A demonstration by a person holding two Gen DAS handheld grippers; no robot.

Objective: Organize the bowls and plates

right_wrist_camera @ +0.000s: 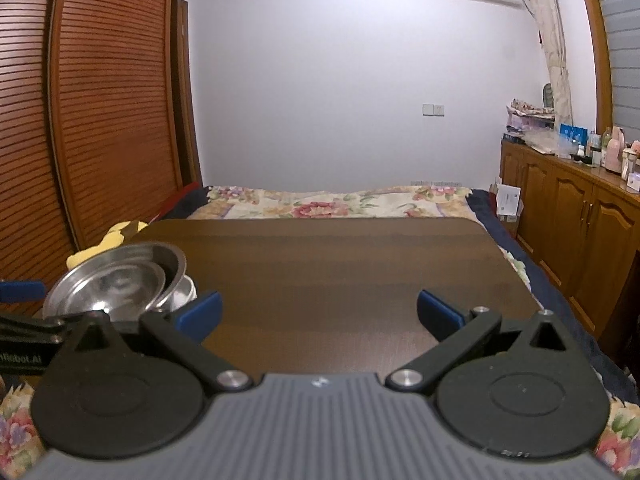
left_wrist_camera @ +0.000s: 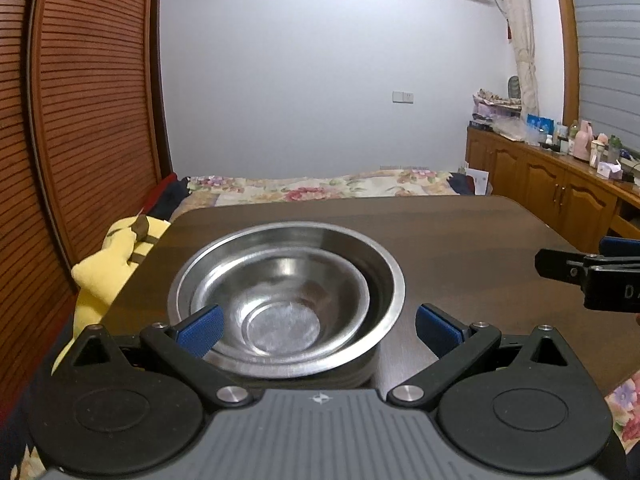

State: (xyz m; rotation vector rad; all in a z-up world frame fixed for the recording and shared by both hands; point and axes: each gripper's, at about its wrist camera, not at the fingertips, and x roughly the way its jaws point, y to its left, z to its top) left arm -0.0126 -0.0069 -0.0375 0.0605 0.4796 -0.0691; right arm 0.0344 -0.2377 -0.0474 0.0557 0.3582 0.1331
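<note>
A stack of nested steel bowls sits on the dark wooden table, a smaller bowl inside a wider one. My left gripper is open right behind the stack, its left pad over the near rim and nothing clamped. The right gripper's black and blue tip shows at the right edge of the left wrist view. In the right wrist view the same bowl stack stands at the left, tilted in appearance. My right gripper is open over bare table.
A yellow plush toy lies off the table's left edge. A bed with a floral cover lies beyond the table. Wooden cabinets with bottles on top run along the right. Slatted wardrobe doors stand at the left.
</note>
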